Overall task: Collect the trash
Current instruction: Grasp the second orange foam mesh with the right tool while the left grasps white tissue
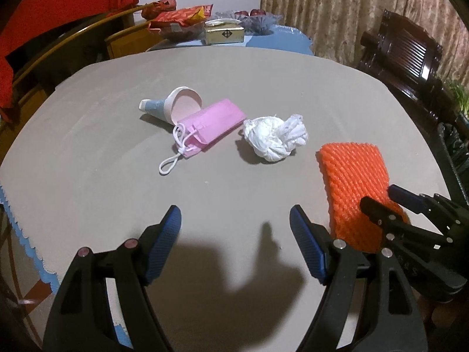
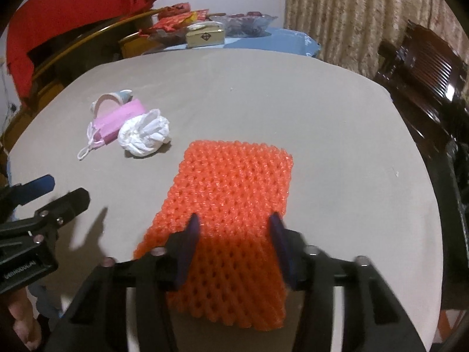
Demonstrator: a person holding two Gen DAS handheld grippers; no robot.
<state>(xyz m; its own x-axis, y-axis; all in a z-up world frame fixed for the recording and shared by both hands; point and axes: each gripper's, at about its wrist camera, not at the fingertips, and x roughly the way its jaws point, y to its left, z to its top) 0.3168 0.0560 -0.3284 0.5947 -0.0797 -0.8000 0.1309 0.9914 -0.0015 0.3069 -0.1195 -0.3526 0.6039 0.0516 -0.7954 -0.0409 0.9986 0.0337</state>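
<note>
The orange foam net (image 2: 234, 205) lies flat on the grey tabletop (image 2: 337, 132), on its near right part, and the right tool (image 2: 234, 223) is over its near end: the two blue-padded fingers (image 2: 192, 243) stand at the two sides of the net at a middle width, but I cannot tell whether the pads press it or only stand beside it. To the left and further away there is a crumpled white tissue ball (image 1: 274, 139), and just beside it a pink folded pouch with a white cord (image 1: 214, 127). A paper cup (image 1: 176, 107) lies on its side behind the pouch, touching it or nearly so, with the mouth turned to the pouch. The left tool (image 1: 234, 220) hovers over a bare part of the tabletop in front of these things, its jaws wide and with nothing between them; its shadow falls on the cloth below. In the right wrist view the left tool (image 2: 58, 190) comes in from the left edge, and some small writing on its body is too blurred to read. At the far end of the tabletop stands a gold tissue box (image 1: 224, 33) with a dark diamond label that I cannot read, next to red snack packets (image 1: 178, 17) and a glass dish (image 1: 252, 19). A dark wooden chair (image 1: 407, 55) and a patterned curtain (image 1: 337, 6) are on the right, a red cloth (image 1: 58, 6) on the left
</note>
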